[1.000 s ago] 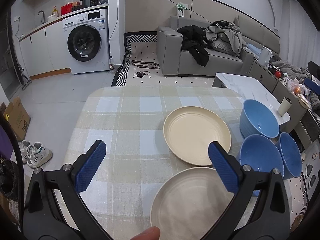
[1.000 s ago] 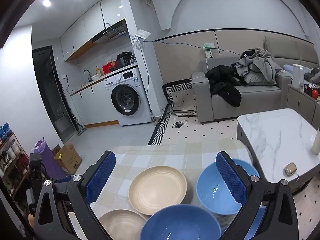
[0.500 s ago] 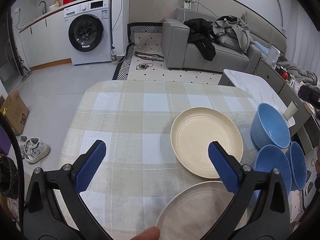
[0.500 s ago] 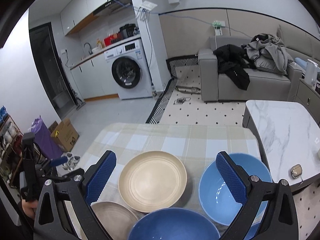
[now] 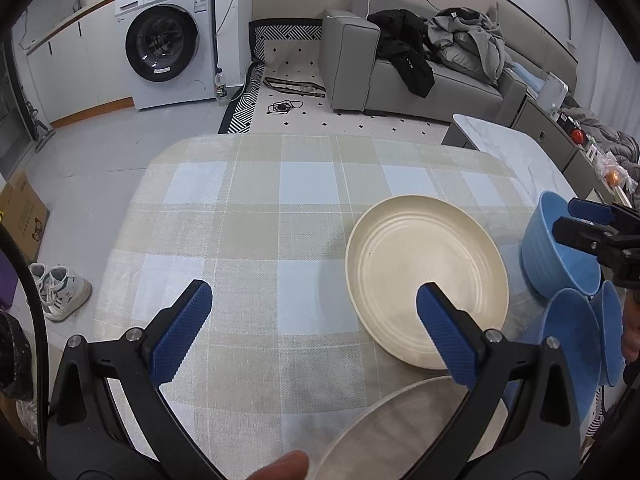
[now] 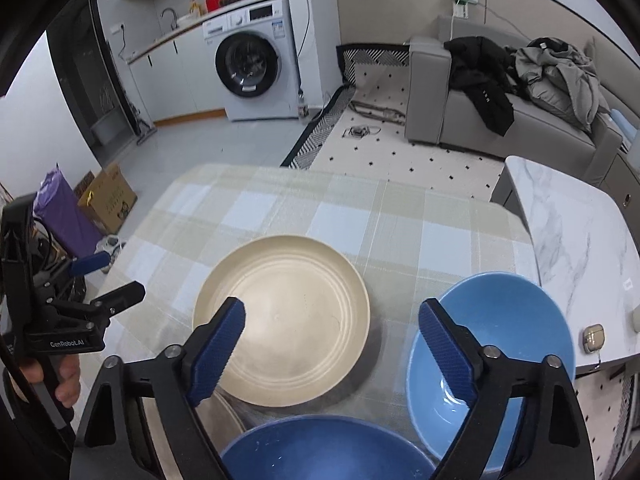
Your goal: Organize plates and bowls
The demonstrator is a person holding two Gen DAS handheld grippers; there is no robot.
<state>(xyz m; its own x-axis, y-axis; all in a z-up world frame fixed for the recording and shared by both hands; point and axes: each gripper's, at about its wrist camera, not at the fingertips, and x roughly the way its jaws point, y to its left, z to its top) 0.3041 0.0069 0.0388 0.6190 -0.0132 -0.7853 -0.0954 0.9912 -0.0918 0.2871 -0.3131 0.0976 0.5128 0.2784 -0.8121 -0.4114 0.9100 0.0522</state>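
A cream plate (image 5: 424,280) (image 6: 288,320) lies on the checked tablecloth (image 5: 248,240). A greyer plate (image 5: 400,432) sits at the near edge, partly hidden behind my fingers. Three blue bowls stand to the right: a light one (image 5: 560,256) (image 6: 500,344), a second (image 5: 572,336) (image 6: 328,452) and a third (image 5: 612,332) tipped on edge. My left gripper (image 5: 314,330) (image 6: 108,280) hovers open over bare cloth left of the cream plate. My right gripper (image 6: 332,346) (image 5: 592,224) hangs above the cream plate and light bowl, its jaws closing, gripping nothing.
A marble side table (image 6: 568,248) with a small case stands right of the dining table. Beyond are a grey sofa (image 5: 400,76) piled with clothes and a washing machine (image 5: 168,44). Shoes (image 5: 60,292) and a cardboard box (image 6: 108,196) lie on the floor at left.
Both grippers have come down and forward toward the table. The right one tilted from facing the room to facing the dishes, and its jaws narrowed a little. The left gripper stays wide.
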